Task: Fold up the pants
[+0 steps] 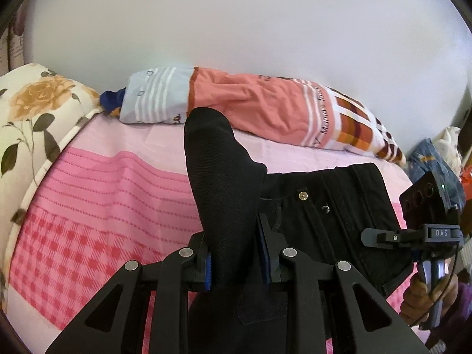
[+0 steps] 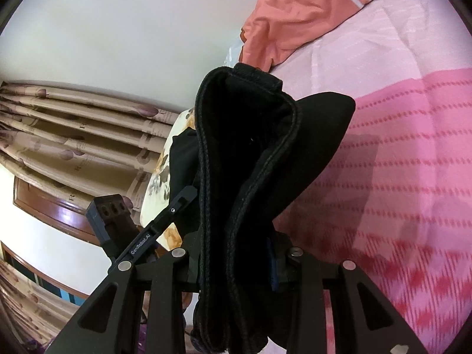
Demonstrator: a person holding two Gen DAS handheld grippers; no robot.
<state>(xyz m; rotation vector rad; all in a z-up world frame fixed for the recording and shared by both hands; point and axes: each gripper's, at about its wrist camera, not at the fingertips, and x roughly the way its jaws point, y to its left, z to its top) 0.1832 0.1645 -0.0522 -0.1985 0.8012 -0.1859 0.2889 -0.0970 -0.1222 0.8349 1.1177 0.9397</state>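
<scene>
Left wrist view: left gripper (image 1: 237, 262) at lower centre, jaws narrow and clamped on a fold of the black pants (image 1: 218, 183). The cloth rises from between the blue pads (image 1: 208, 271) as a rounded hump towards frame centre.

Waistband end of the pants, with a metal button (image 1: 302, 196), lies flat at centre right on the pink bedsheet (image 1: 103, 194). The sheet shows a checked band at lower left and dotted stripes above it.

Right gripper (image 1: 380, 237) enters from the right edge, seen side-on over the waistband; a hand (image 1: 419, 298) grips its handle at lower right.

Bolster pillow (image 1: 259, 109) in salmon, pale blue and plaid lies across the upper middle against the white wall (image 1: 236, 23). Floral pillow (image 1: 32, 112) at far left. Heap of clothes (image 1: 436, 159) at right edge.

Right wrist view: right gripper (image 2: 236, 268) at lower centre, jaws narrow and closed on a thick bunched hem or band of the pants (image 2: 247, 153), seams running up the frame. The cloth is lifted above the pink sheet and casts a shadow on it at the right.

Left gripper (image 2: 165, 218) shows at centre left, side-on. Patterned curtain (image 2: 73, 147) at left. Salmon pillow fabric at top right.
</scene>
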